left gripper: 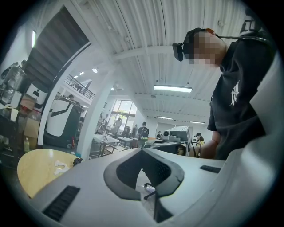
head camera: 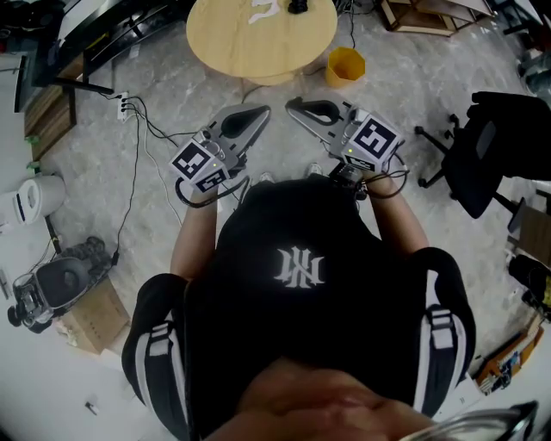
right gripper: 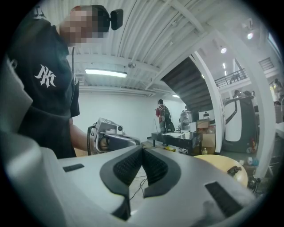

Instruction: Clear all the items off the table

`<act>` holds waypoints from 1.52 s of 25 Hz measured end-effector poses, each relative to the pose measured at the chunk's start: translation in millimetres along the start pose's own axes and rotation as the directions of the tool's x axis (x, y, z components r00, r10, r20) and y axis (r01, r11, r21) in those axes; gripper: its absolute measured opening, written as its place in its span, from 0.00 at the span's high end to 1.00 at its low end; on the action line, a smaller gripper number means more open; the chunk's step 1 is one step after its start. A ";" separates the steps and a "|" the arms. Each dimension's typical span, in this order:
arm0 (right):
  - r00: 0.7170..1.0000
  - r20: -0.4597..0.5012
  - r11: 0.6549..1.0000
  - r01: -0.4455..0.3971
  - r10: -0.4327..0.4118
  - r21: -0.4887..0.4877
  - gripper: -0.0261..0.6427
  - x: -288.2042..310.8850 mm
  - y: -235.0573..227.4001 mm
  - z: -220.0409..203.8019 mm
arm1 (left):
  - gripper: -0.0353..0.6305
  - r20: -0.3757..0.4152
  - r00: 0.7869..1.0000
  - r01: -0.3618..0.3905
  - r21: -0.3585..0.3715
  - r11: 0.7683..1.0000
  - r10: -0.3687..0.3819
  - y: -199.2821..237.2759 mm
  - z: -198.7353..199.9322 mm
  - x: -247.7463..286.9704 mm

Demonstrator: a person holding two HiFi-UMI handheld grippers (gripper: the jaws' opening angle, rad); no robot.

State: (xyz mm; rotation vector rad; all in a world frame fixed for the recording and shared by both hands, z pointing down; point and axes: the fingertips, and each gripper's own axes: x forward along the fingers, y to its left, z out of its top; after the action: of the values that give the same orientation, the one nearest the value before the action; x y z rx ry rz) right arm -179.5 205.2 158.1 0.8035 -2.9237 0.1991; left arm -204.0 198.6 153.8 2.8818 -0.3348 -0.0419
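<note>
Table uncleared, with white scrap and black item on it; my left gripper and right gripper are clenched, empty.

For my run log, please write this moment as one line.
left gripper: shut, empty | right gripper: shut, empty | table: white item, dark item on it

Round bench: far side cut off by the head view's top edge. White item and dark item on it: at that edge, too small to identify. Office chair: runs off the right edge. Chest and legs of the person: hidden beneath black cap.
</note>
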 end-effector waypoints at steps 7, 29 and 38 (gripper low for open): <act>1.000 0.000 1.000 -0.001 0.001 -0.018 0.96 -0.2 1.0 1.6 | 0.93 -0.003 1.000 0.007 -0.014 1.000 -0.007 -1.5 -2.4 0.9; 1.000 -0.005 1.000 -0.011 0.010 -0.018 0.96 -1.6 -0.1 -0.4 | 0.93 -0.007 1.000 0.010 -0.012 1.000 -0.010 -3.8 -2.4 6.1; 1.000 0.000 1.000 -0.020 0.020 -0.015 0.96 -4.2 -3.8 -0.7 | 0.93 -0.017 1.000 0.000 0.007 1.000 0.000 -2.8 -3.0 11.4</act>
State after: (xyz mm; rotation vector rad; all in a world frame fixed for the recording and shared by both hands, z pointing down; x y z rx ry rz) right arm -173.9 204.2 158.6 0.7718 -2.9308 0.1787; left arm -192.1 199.4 156.0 2.8869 -0.3321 -0.0156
